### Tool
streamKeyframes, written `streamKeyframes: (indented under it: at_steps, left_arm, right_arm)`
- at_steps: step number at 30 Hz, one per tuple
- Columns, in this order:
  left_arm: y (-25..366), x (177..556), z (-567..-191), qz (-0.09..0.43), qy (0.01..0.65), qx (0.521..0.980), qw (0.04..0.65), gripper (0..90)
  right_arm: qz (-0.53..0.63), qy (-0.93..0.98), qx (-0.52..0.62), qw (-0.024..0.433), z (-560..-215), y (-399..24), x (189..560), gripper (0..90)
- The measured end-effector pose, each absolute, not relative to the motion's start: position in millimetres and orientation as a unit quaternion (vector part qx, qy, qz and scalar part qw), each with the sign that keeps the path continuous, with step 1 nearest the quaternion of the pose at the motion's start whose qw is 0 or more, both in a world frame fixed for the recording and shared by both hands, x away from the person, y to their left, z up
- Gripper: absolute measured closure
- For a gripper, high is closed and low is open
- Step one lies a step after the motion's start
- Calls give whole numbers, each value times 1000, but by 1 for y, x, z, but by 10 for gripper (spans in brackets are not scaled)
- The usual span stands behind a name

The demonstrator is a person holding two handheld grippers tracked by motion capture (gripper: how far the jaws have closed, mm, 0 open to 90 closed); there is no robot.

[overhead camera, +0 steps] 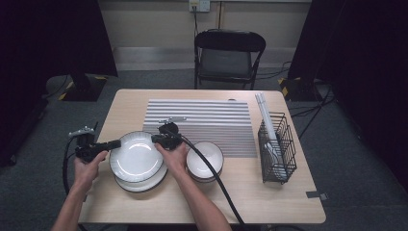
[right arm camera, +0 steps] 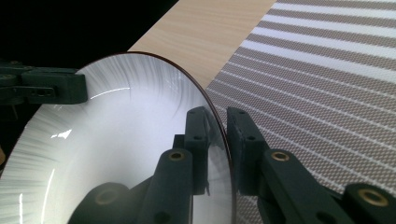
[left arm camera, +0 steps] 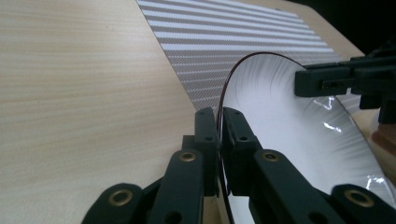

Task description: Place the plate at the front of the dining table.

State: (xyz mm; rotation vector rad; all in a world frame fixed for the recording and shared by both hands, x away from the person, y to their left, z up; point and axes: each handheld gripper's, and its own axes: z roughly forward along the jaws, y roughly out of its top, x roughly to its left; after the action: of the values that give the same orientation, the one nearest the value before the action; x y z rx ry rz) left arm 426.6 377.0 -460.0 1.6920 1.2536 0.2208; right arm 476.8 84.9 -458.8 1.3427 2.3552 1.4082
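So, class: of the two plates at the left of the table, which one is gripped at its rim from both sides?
The upper plate: the left hand-held gripper and right hand-held gripper pinch its opposite rims. The lower plate lies untouched on the table beneath it.

Open tabletop [overhead camera: 122, 103] left of and behind the lifted plate [overhead camera: 136, 155]; flat striped mat [overhead camera: 202, 125] beyond it, nothing standing on it. Crowded on the near side: second plate [overhead camera: 144, 184] directly beneath, bowls [overhead camera: 206, 160] just right of the right gripper [overhead camera: 156, 138]. Wire rack [overhead camera: 276, 147] well apart at the right edge, blocking passage there. Bare wood along the front
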Motion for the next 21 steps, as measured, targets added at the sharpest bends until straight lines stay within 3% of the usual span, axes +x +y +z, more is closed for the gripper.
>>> streamKeyframes:
  at_steps: [21]
  left_arm:
    - [379,419,-465,78,511,711,476,813]
  right_arm:
    - [464,767,442,48,-459,83,478,796]
